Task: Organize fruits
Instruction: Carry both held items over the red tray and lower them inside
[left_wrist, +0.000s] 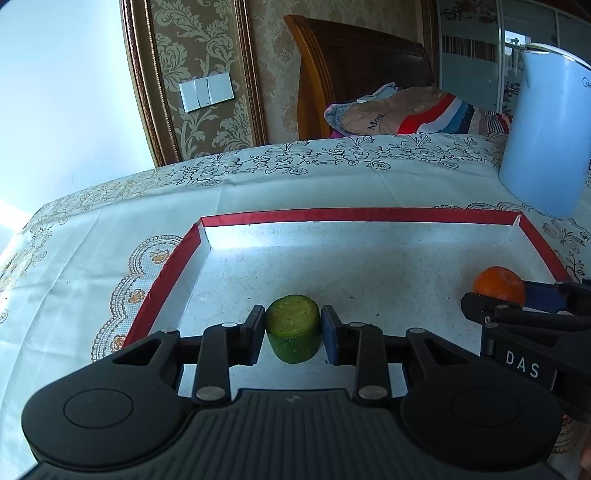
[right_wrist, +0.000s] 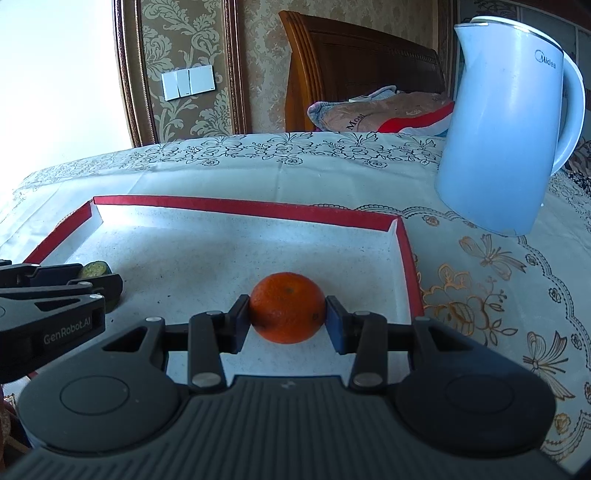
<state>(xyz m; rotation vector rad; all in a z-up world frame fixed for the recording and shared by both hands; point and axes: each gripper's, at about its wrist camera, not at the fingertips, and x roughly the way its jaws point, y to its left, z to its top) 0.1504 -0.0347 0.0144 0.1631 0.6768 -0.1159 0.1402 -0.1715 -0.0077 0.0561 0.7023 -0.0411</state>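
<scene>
**Gripping fruit inside the red-rimmed tray**

Standing on the white speckled floor of the shallow tray (left_wrist: 369, 216), a short green cucumber chunk (left_wrist: 293, 332) sits upright between the pads of the left claw (left_wrist: 293, 334); the left pad touches it, the right pad sits just beside it, so whether the hold is firm cannot be told. To its right, near the tray's right wall, the right claw (right_wrist: 288, 319) clamps an orange (right_wrist: 288, 306) from both sides, the fruit resting on the tray floor. From the right wrist view the left claw (right_wrist: 98, 278) shows at the left edge with the cucumber top just visible behind its fingers.

The tray lies on a tabletop covered by a white cloth (right_wrist: 258, 173) with floral embroidery. A pale blue electric kettle (right_wrist: 506, 122) stands outside the tray beyond its far right corner, close to the rim. Behind the tabletop are a wooden headboard (left_wrist: 354, 62), folded bedding (left_wrist: 406, 110) with striped edging, and a white wall switch (left_wrist: 206, 91) on patterned wallpaper.
</scene>
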